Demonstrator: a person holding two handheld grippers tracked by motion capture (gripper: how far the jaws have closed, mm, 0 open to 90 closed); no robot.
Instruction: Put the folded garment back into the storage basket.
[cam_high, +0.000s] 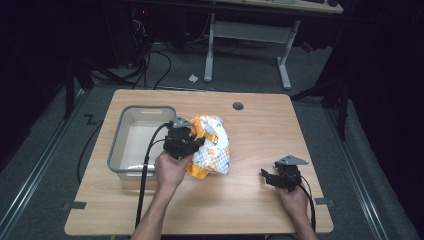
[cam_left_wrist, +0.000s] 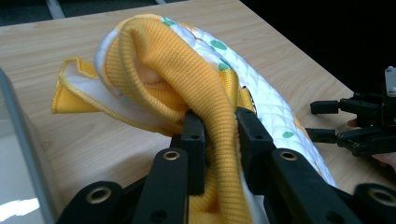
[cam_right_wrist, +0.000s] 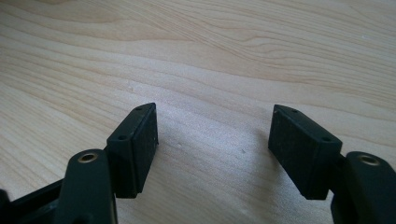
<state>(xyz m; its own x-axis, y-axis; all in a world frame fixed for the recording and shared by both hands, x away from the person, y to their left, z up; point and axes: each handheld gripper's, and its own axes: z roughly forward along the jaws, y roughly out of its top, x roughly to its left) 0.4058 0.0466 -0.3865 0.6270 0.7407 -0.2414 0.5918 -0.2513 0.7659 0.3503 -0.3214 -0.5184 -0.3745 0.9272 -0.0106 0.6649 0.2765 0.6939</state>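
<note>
The left gripper (cam_left_wrist: 219, 135) has its fingers clenched on the orange ribbed edge of the quilted white-and-orange garment (cam_high: 212, 145), which lies bunched on the pale wooden surface (cam_high: 260, 130) just beside the grey plastic tub (cam_high: 116, 145). By my reading it is gripped but not yet in the tub, while the right gripper (cam_right_wrist: 212, 140) hovers spread and empty.

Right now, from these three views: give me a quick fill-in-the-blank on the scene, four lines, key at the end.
1. The left gripper has its jaws shut on the ____ ribbed edge of the garment.
2. The right gripper has its jaws ____, with nothing between them.
3. The grey bin sits to the ____ of the garment in the high view.
4. The right gripper hovers over bare ____.

Missing words: yellow; open; left; table
</note>
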